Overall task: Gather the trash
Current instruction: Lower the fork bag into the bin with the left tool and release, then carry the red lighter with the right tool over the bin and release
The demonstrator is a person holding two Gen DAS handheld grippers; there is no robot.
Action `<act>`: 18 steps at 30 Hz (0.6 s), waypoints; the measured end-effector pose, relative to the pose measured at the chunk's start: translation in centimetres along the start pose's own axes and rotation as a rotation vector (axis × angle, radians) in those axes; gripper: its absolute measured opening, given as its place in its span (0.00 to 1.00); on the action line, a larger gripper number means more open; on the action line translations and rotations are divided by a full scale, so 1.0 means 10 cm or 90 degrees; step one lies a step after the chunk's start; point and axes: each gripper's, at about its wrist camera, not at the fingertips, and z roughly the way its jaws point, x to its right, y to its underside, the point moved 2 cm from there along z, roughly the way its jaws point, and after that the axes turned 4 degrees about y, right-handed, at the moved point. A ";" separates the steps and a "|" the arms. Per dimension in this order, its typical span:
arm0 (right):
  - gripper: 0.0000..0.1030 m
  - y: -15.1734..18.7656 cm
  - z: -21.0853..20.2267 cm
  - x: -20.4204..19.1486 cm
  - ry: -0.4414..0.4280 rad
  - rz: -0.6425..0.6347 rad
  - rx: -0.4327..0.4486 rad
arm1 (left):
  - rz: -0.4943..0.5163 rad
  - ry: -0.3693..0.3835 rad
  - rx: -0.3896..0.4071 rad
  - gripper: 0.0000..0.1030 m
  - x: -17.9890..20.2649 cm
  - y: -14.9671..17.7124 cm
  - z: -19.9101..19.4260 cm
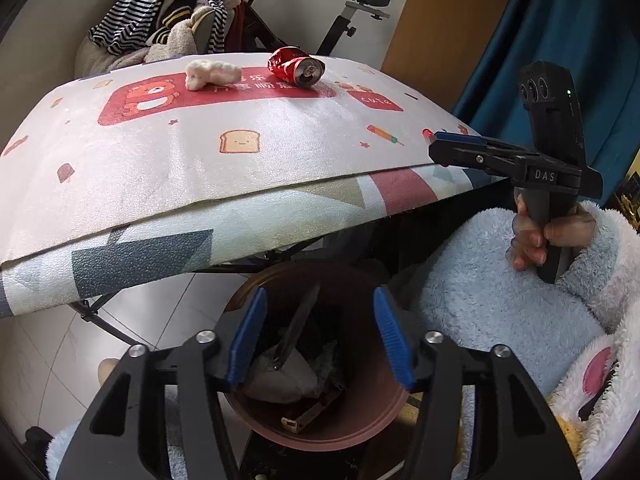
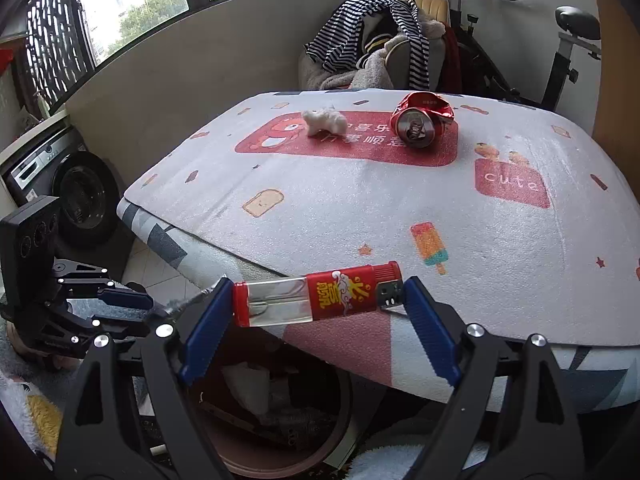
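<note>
Gripping lighter point(image 2: 318, 300) endwise, right tool point(image 2: 318, 320); left tool point(image 1: 320, 340) wide, empty over half-hidden bin point(image 1: 360, 420).

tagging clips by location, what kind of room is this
Most likely a lived-in home utility or balcony room. A front-loading washing machine stands under the windows, an exercise bike sits in the corner, and clothes are piled on a chair behind the cloth-covered table.
</note>
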 end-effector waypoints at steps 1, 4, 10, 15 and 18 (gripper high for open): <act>0.82 0.01 0.00 -0.02 -0.004 -0.005 0.000 | -0.005 -0.004 0.007 0.67 -0.02 -0.01 -0.02; 0.82 0.02 0.03 -0.12 -0.019 -0.041 -0.012 | -0.029 -0.016 0.030 0.78 -0.10 -0.05 -0.11; 0.82 0.05 0.13 -0.38 -0.051 -0.128 -0.056 | -0.105 -0.050 0.080 0.87 -0.35 -0.05 -0.31; 0.82 0.07 0.22 -0.51 -0.057 -0.165 -0.083 | -0.159 -0.068 0.112 0.88 -0.51 0.01 -0.42; 0.82 0.08 0.27 -0.57 -0.057 -0.182 -0.095 | -0.182 -0.071 0.119 0.89 -0.55 0.04 -0.44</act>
